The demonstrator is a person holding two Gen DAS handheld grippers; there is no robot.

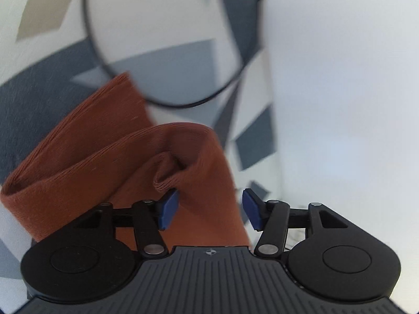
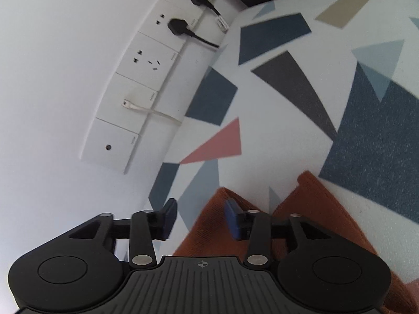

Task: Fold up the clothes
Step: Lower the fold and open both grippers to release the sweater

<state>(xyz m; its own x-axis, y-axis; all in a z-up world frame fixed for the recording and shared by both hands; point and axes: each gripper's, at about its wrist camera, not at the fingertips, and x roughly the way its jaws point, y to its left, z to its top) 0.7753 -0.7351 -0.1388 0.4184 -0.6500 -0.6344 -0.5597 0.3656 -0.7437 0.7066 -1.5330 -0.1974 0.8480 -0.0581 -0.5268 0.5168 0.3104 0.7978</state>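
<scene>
A rust-orange garment (image 1: 110, 162) lies in loose folds on a white cloth with grey, blue and pink shapes (image 1: 162, 60). My left gripper (image 1: 210, 208) is open just above it, the fabric passing under and between the blue pads (image 1: 169, 209). In the right wrist view the same orange garment (image 2: 322, 209) lies at the lower right. My right gripper (image 2: 201, 218) is open, its right pad (image 2: 233, 219) over a raised edge of the fabric, its left pad over bare cloth. Neither gripper holds anything.
A thin black cable (image 1: 167, 102) loops over the patterned cloth beyond the garment. A white wall (image 1: 340, 78) stands to the right. In the right wrist view a wall socket strip (image 2: 146, 78) with two black plugs (image 2: 178, 26) borders the patterned cloth (image 2: 301, 104).
</scene>
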